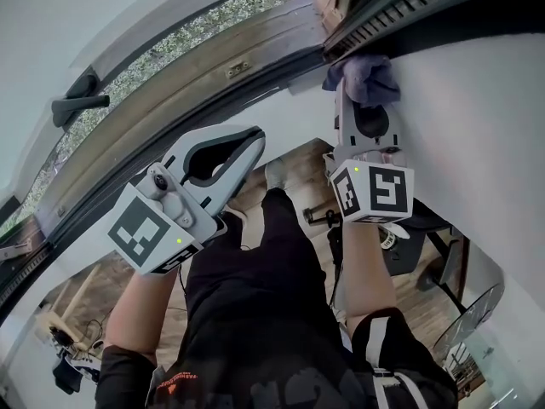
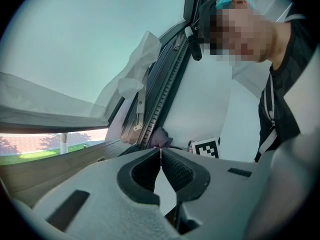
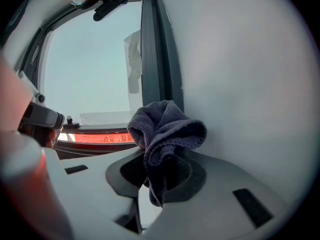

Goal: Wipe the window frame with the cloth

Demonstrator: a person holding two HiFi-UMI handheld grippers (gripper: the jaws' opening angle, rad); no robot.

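Right hand-held gripper (image 3: 157, 169) clenched on cloth (image 3: 165, 129) at window frame (image 3: 152, 59), apparently mid-wipe, next likely needing a pressed stroke along frame; left hand-held gripper (image 2: 160, 156) closed, empty.

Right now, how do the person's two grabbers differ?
The left gripper is shut on nothing; the right gripper has its fingers clamped on a dark cloth. The left gripper hangs back from the window frame; the right gripper holds its cloth up at the frame's corner. Both are pale grey with a marker cube.
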